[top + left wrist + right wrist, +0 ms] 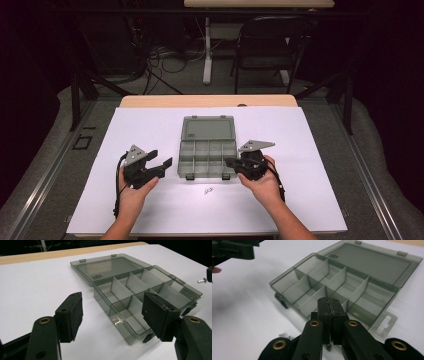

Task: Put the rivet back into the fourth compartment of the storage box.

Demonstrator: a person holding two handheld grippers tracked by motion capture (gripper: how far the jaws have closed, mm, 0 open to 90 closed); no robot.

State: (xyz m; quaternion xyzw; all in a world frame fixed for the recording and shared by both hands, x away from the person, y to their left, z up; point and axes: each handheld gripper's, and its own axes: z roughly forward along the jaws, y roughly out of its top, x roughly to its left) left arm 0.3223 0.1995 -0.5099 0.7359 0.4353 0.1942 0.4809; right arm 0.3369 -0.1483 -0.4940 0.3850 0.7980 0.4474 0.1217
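A grey see-through compartment box [181, 161] lies open in the middle of the white sheet, its lid [207, 128] folded flat toward the far side. Its compartments [120, 290] [337, 282] look empty. My left gripper [163, 156] [116, 312] is left of the box's front left corner, open, with nothing between its pads. My right gripper [227, 162] [328, 302] is shut, its tip at the box's front right corner. A small metal screw [202, 280] shows near that tip; I cannot tell whether it is held.
A few tiny metal pieces [208, 190] [284, 335] lie on the white sheet [300, 165] just in front of the box. The wooden table edge [150, 101] runs along the back. A black chair [270, 45] and cables stand on the floor beyond.
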